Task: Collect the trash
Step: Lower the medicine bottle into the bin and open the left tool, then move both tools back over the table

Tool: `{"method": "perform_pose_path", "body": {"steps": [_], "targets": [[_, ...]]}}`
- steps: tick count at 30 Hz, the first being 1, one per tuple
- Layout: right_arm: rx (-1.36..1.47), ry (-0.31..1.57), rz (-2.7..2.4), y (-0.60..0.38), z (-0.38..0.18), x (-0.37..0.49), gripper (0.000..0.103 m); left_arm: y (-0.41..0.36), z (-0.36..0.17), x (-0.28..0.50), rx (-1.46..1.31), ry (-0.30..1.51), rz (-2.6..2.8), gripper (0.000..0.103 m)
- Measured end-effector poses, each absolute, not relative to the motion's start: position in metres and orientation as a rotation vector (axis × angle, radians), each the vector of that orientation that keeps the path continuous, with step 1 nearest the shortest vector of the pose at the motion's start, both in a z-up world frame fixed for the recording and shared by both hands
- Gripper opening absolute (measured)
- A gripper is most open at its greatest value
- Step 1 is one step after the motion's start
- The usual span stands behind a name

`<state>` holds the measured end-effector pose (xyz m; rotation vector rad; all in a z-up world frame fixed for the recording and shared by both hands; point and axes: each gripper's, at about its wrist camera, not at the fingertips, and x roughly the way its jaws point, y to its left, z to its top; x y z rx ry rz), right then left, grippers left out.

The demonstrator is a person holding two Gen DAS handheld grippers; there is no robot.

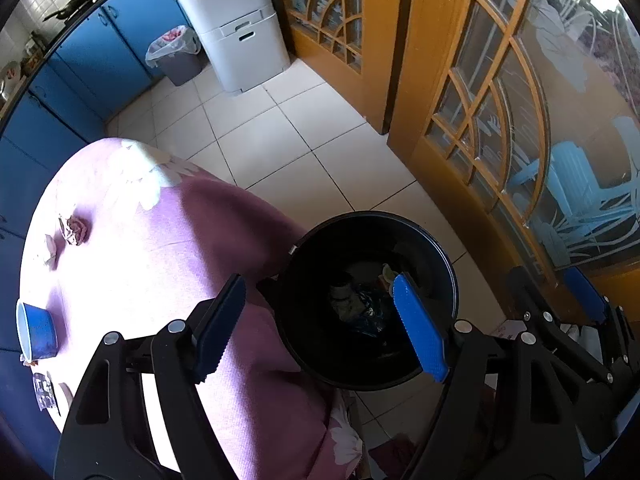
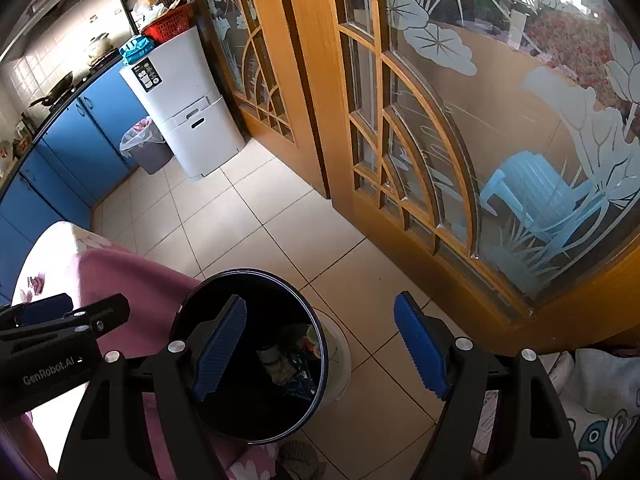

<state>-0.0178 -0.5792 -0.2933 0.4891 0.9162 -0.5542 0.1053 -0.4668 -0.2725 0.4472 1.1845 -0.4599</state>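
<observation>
A dark round trash bin point(image 1: 308, 248) stands on the floor beside the pink-clothed table point(image 1: 160, 248), with wrappers and scraps at its bottom point(image 1: 360, 304). My left gripper point(image 1: 320, 328) is open and empty, held over the bin's near rim. My right gripper point(image 2: 320, 352) is open and empty, over the bin's point(image 2: 192, 300) right side. On the table lie a blue paper cup point(image 1: 38, 334), a crumpled pink scrap point(image 1: 76, 230) and a clear wrapper point(image 1: 44, 390). The right gripper shows at the left view's right edge point(image 1: 560, 320).
Wooden glass-paned doors point(image 2: 400, 160) run along the right. A white cabinet point(image 1: 240, 40) and a lined grey bin point(image 1: 176, 56) stand by blue kitchen cupboards point(image 1: 100, 52) at the back. Tiled floor point(image 1: 280, 140) lies between. A patterned cloth point(image 2: 600, 420) lies bottom right.
</observation>
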Motion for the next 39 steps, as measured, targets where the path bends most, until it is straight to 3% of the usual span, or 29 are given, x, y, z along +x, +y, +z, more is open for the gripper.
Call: {"method": "perform_pose_path", "body": {"steps": [8, 39], "targets": [[0.474, 0.918, -0.527, -0.565, -0.284, -0.009, 0.075, -0.441, -0.262, 0.115, 0.401, 1.179, -0.435, 0.076], [0.218, 0.906, -0.253, -0.390, -0.230, 0.113, 0.075, -0.221, -0.223, 0.193, 0.068, 1.169, -0.169, 0.076]]}}
